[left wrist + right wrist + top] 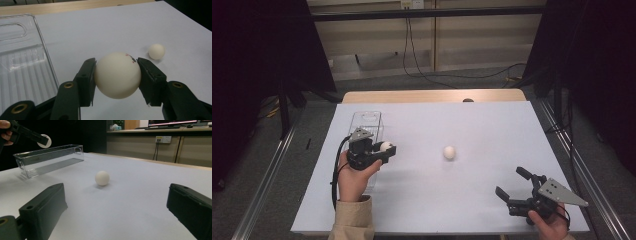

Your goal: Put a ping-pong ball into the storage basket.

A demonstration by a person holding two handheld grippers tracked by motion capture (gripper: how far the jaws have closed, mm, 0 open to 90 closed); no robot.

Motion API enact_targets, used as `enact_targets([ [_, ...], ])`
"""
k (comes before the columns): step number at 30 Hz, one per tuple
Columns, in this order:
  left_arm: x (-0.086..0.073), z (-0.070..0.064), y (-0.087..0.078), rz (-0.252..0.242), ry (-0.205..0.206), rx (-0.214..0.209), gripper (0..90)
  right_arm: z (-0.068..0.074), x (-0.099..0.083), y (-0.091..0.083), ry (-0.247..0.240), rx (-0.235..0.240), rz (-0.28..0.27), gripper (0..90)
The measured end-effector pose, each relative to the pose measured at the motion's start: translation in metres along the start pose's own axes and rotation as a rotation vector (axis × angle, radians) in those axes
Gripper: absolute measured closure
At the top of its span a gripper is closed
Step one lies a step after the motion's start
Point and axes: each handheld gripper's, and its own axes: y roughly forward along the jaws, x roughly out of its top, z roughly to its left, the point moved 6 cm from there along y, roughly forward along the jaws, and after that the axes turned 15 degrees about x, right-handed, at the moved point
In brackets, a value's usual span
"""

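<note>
Gripped ball [117, 75], pinched across its middle by the left gripper [116, 76] beside the clear tray [367, 125], is risking squirting free, while the wide-open, empty right gripper [521, 187] is idling at 4 o'clock of the desk [492, 130].

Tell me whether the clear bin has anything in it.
Empty. The clear bin shows only its bare ribbed floor; the held ball sits in the left gripper outside it.

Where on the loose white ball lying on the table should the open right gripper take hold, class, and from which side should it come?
Grip the loose ball across its widest middle, one jaw on each side. It is round, so no side is better by shape. The right gripper is open and faces it across bare table, so coming straight in low from there looks simplest. Close gently, since it may roll.
</note>
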Motion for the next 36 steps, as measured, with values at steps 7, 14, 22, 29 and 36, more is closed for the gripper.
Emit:
enact_targets([
  [7, 0.001, 0.005, -0.002, -0.014, -0.013, 0.011, 51.1, 0.0, 0.0, 0.0, 0.0, 0.0, 0.001, 1.8],
  [14, 0.0, 0.009, -0.005, -0.018, -0.016, 0.02, 51.1, 0.0, 0.0, 0.0, 0.0, 0.0, 0.001, 1.8],
  [22, 0.0, 0.013, -0.006, -0.018, -0.018, 0.031, 51.1, 0.0, 0.0, 0.0, 0.0, 0.0, 0.001, 1.8],
  [29, -0.001, 0.017, -0.007, -0.021, -0.02, 0.042, 51.1, 0.0, 0.0, 0.0, 0.0, 0.0, 0.001, 1.8],
  [36, -0.001, 0.02, -0.008, -0.023, -0.025, 0.049, 51.1, 0.0, 0.0, 0.0, 0.001, 0.0, 0.001, 1.9],
])
